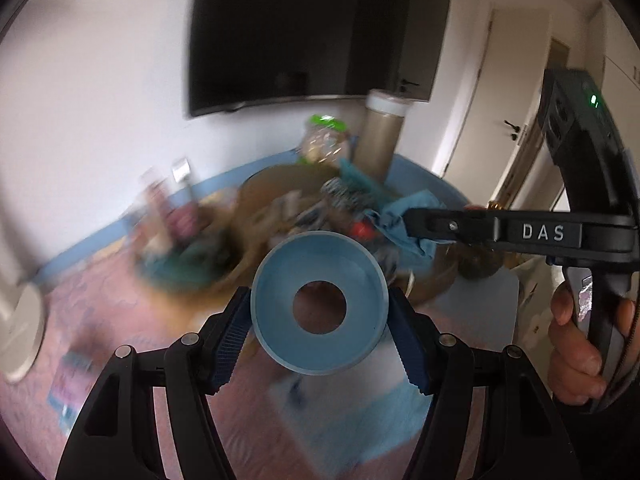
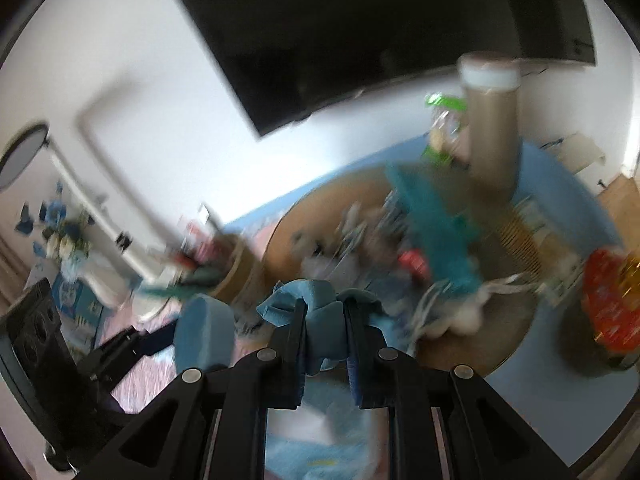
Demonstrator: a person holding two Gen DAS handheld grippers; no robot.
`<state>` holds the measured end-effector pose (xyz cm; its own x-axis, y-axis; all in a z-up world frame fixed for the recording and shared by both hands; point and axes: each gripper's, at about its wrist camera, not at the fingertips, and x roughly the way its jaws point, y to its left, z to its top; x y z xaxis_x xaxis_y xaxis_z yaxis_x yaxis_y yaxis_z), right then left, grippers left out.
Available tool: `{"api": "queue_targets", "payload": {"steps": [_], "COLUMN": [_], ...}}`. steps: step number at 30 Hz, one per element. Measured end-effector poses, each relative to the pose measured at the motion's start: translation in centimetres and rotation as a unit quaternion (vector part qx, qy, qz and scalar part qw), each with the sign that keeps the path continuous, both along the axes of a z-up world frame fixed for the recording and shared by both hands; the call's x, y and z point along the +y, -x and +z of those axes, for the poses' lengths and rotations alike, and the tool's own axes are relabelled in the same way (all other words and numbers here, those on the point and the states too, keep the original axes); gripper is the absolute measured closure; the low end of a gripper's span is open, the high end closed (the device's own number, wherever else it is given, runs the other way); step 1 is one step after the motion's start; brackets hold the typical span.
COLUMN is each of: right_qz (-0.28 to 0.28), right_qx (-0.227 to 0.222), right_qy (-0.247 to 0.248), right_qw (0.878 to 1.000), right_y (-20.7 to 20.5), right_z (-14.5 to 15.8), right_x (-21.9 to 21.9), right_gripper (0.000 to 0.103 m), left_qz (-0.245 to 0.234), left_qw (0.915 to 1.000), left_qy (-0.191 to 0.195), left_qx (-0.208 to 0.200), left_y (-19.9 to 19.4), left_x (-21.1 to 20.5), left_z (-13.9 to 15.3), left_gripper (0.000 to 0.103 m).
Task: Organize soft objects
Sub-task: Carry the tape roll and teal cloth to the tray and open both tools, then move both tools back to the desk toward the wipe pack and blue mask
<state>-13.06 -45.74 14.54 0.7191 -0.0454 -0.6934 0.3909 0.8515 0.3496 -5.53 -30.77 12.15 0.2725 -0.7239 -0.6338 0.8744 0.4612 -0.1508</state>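
2 grippers are up over a cluttered scene, both views smeared by blur. Left gripper has its fingers partly apart and clamped on the sides of a blue ring, a soft-looking round piece with a hole through its middle, which sits square between the ribbed blue pads in the near centre of the left wrist view. Right gripper has its fingers close together, pinching a bunched blue cloth; folds of the cloth bulge out above and to both sides of the tips. From the left wrist view the right gripper reaches in from the right with the cloth hanging at its tip, and a hand grips its handle at the right edge. From the right wrist view the ring shows edge-on at the near left, just left of the cloth, held by the left gripper. Beyond both lies a round brown tray heaped with mixed items too blurred to tell apart, among them a teal strip and something red. Far behind the tray stands a tan tube with a white cap, and a clear jar with a green lid is just left of it. 1 dark screen hangs on the white wall above. At the far right of the right wrist view a red patterned bag lies near the tray.
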Motion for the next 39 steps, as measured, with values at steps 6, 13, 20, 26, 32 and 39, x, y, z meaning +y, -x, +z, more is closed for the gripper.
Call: {"api": "queue_targets", "payload": {"steps": [6, 13, 20, 26, 32, 39], "right_qz": [-0.045, -0.029, -0.029, -0.045, -0.040, 0.008], "right_qx": [-0.026, -0.014, -0.010, -0.028, -0.030, -0.075], "right_qy": [0.010, 0.007, -0.006, -0.015, -0.025, -0.031], "right_qw": [0.999, 0.999, 1.000, 0.998, 0.998, 0.997], "right_y": [-0.9, -4.2, -4.4, -2.4, -1.6, -0.7], "right_z": [1.8, 0.9, -0.5, 0.4, 0.8, 2.9], "right_x": [-4.5, -6.2, -6.8, -7.1, -5.6, -0.2], "right_gripper": [0.087, 0.087, 0.046, 0.042, 0.042, 0.042], "left_qz": [0.013, 0.031, 0.025, 0.004, -0.015, 0.020], "left_qw": [0.9996, 0.9983, 0.9990, 0.9996, 0.9989, 0.9959], "left_qy": [0.009, -0.026, -0.028, -0.018, -0.011, -0.006], "left_qx": [-0.023, -0.042, -0.025, -0.024, -0.044, -0.088], "left_y": [-1.0, -1.7, -1.6, -0.6, 1.6, 2.6], "left_x": [-6.1, -9.6, -8.6, -6.9, -4.3, 2.7], "left_z": [1.0, -0.6, -1.3, -0.5, 0.6, 3.5], "left_gripper": [0.038, 0.037, 0.010, 0.009, 0.009, 0.009]}}
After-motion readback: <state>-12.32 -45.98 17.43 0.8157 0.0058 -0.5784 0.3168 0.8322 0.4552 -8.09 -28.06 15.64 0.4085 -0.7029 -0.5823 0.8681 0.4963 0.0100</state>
